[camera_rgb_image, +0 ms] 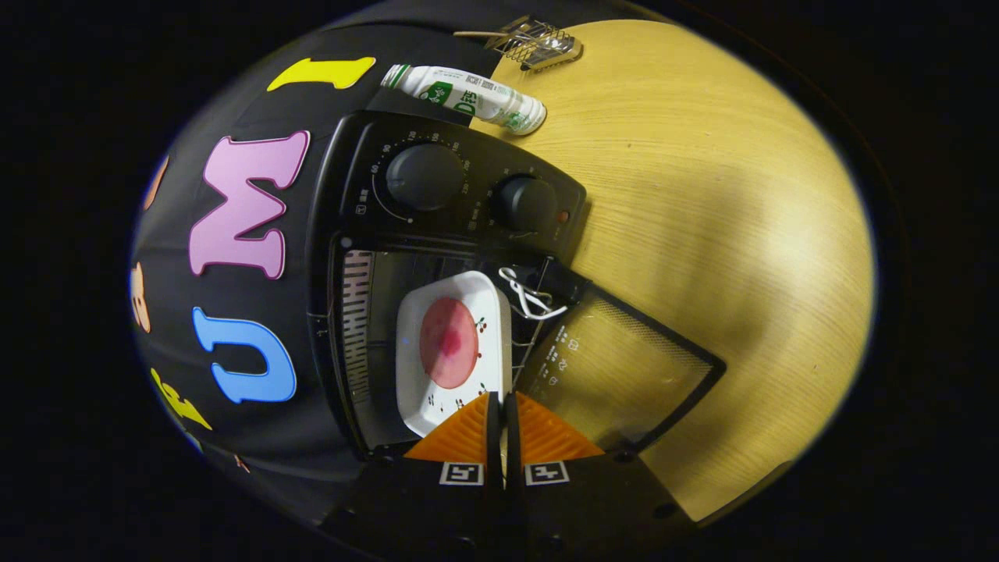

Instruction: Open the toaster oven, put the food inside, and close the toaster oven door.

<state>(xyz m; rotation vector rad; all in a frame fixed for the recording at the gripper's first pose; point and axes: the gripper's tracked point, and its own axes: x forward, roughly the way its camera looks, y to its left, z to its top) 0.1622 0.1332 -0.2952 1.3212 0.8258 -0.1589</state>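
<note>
The black toaster oven (460, 187) stands with its glass door (624, 367) swung fully open over the wooden table (702, 195). A white square plate (417, 375) carrying a round pink slice of food (449, 342) sits in the oven's mouth, partly inside the chamber. My gripper (503, 406) is at the plate's near rim. Its orange fingers (460, 437) are almost together, pinching that rim between them. The view is rolled sideways, so the oven's two knobs appear beyond the plate.
A white bottle (464, 97) with a green label lies on the table behind the oven. A small wire rack (538, 43) rests farther back. A white looped cord (527, 297) hangs at the door's hinge side, beside the plate.
</note>
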